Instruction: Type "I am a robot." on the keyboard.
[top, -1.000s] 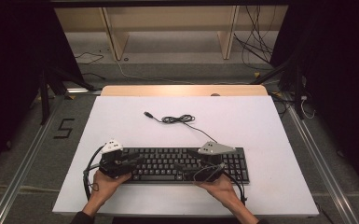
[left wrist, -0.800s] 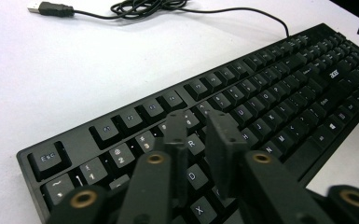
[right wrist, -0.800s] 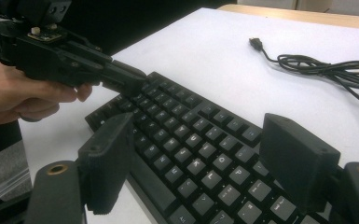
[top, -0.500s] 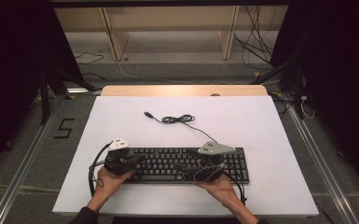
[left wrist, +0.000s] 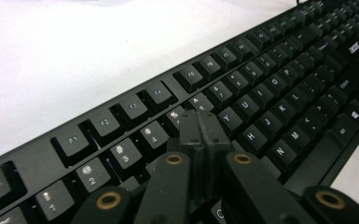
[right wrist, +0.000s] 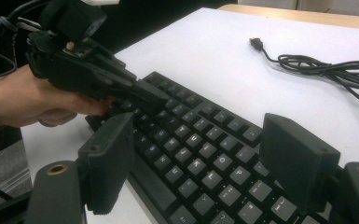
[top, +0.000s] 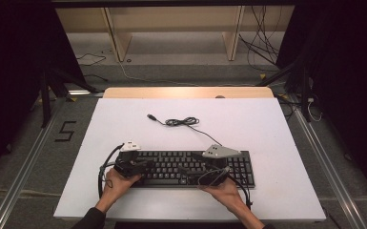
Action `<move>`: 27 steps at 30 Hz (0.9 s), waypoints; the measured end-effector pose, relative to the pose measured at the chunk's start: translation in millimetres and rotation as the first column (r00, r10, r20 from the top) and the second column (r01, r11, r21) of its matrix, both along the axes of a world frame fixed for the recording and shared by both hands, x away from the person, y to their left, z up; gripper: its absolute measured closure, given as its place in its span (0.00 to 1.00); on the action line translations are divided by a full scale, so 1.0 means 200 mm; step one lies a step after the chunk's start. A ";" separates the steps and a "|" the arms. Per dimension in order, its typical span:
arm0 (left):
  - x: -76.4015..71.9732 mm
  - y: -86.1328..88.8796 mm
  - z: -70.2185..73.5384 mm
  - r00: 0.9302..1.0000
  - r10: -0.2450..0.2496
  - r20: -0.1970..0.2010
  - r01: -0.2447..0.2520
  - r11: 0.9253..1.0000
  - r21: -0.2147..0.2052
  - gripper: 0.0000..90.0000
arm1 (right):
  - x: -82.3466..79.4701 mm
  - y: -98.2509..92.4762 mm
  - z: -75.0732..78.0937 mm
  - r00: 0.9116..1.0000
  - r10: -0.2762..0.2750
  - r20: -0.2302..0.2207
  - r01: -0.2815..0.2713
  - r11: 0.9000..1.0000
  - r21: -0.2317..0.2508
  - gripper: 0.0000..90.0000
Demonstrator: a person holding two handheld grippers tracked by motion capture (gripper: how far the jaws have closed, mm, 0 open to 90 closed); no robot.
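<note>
So the black keyboard [top: 186, 168] sits on the near part of the white tabletop [top: 248, 119], close to the person's edge. Its long axis runs left to right across the tabletop, function row on the far side and space bar toward the person. Its cable [top: 183, 122] trails off the back and lies loosely bunched farther out, plug end unconnected.

The left gripper [left wrist: 203, 125] has its fingers pressed together with nothing between them, and they've just been closing. The tip is poking down over the number row, around the 4 and 5 keys; I can't quite tell if it's actually pushing a key. The right gripper [right wrist: 200, 163] has its fingers spread wide, hanging over the right half of the keys without pinching anything.

My guess is this is key-pressing work and it's early on: left is lined up to tap, right is just waiting. The cable looks untouched.
</note>
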State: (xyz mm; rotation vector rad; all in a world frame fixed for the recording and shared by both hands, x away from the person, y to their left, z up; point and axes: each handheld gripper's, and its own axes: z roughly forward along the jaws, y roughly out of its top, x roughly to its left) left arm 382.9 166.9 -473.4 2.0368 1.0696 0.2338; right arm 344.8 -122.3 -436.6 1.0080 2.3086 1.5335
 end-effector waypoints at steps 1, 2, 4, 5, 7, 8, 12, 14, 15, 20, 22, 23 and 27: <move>0.00 0.00 0.00 1.000 0.001 -0.004 -0.001 1.000 0.002 0.99 | 0.00 0.00 0.00 1.000 0.000 -0.001 0.000 1.000 0.001 0.30; 0.00 0.00 -0.01 1.000 0.007 -0.005 -0.007 1.000 0.003 0.99 | 0.00 0.00 0.00 1.000 0.000 0.000 0.000 1.000 0.001 0.30; 0.01 -0.01 -0.01 1.000 0.011 -0.010 -0.011 1.000 0.014 0.99 | 0.00 0.00 0.00 1.000 0.000 -0.001 0.000 1.000 0.000 0.30; 0.01 -0.01 -0.02 1.000 0.011 -0.012 -0.011 1.000 0.013 0.99 | 0.00 0.00 0.00 1.000 0.000 -0.001 0.000 1.000 0.000 0.30; 0.01 -0.01 -0.03 1.000 0.010 -0.018 -0.010 1.000 0.023 0.99 | 0.00 0.00 0.00 1.000 0.000 0.000 0.000 1.000 0.000 0.30; 0.01 -0.01 -0.03 1.000 0.011 -0.018 -0.011 1.000 0.015 0.99 | 0.00 0.00 0.00 1.000 0.001 0.000 -0.001 1.000 0.001 0.30; 0.00 -0.01 -0.03 1.000 0.003 -0.020 -0.002 1.000 0.025 0.99 | 0.00 0.00 0.00 1.000 0.001 0.000 -0.001 1.000 0.000 0.30; 0.00 -0.01 -0.03 1.000 0.003 -0.015 -0.003 1.000 0.029 0.99 | 0.00 0.00 0.00 1.000 0.002 0.000 -0.002 1.000 0.000 0.30; 0.00 -0.01 -0.02 1.000 0.003 -0.010 -0.003 1.000 0.027 0.99 | 0.00 0.00 0.00 1.000 0.002 0.001 -0.002 1.000 -0.001 0.30; -0.01 0.00 0.00 1.000 0.012 0.013 -0.012 1.000 -0.020 0.94 | 0.00 0.00 0.00 1.000 -0.002 0.002 0.002 1.000 0.000 0.30; -0.02 0.01 0.02 1.000 0.011 0.019 -0.011 0.999 -0.030 0.90 | 0.00 0.00 0.00 1.000 -0.002 0.000 0.002 1.000 0.001 0.30; -0.02 0.02 0.03 1.000 0.014 0.028 -0.013 0.999 -0.039 0.87 | 0.00 0.00 0.00 1.000 -0.003 0.000 0.003 1.000 0.002 0.30; -0.04 0.05 0.05 0.999 0.022 0.043 -0.018 0.996 -0.082 0.77 | 0.01 -0.01 0.00 1.000 -0.009 -0.001 0.009 1.000 -0.001 0.30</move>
